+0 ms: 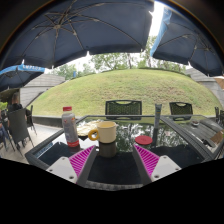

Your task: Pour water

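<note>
A clear plastic bottle (70, 127) with a red cap and red base stands on the glass table (185, 138), left of and beyond my fingers. A yellow mug (104, 131) with its handle to the left stands on a dark coaster just ahead of my fingers, a little left of the middle. My gripper (114, 160) is open and empty, its pink pads (82, 160) spread wide, with the mug just beyond the gap.
A small red dish (144, 140) sits to the right of the mug. Dark chairs (123, 107) stand at the table's far side, and another chair (18, 125) at the left. Parasols overhead, a grass bank beyond.
</note>
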### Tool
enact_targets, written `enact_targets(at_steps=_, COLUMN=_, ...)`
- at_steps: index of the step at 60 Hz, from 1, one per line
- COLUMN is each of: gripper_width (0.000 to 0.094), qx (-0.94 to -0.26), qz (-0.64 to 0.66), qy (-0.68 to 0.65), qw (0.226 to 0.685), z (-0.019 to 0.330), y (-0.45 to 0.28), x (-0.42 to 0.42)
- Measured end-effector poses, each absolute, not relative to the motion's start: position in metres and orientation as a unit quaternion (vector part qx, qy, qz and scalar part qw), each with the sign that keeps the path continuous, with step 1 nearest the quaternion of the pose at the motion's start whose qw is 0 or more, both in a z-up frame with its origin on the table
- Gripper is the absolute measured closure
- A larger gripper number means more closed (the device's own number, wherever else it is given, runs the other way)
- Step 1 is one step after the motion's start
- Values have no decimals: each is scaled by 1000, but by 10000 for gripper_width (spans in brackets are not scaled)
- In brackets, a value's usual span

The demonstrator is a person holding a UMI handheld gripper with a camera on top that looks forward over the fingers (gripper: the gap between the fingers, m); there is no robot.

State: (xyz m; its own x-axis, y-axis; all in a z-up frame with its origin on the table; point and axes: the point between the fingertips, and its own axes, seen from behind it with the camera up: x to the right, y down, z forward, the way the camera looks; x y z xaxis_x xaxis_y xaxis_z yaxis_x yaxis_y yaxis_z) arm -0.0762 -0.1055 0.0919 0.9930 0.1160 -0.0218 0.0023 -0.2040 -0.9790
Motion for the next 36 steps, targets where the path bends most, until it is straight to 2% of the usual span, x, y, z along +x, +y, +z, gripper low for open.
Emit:
enact_targets(at_steps=14, gripper_width=160, qx=-785, qz=31, qy=-23, qw=619, z=80, y=-87, x=-69)
enact_targets(at_steps=24, gripper_width=159, qx=-777, qz=47, qy=-38, qw=626, z=91, y=-67, x=-95)
enact_targets(at_steps=36, gripper_width=159, qx=-755, qz=98, qy=-97, qw=641, z=112, y=-48, x=-181)
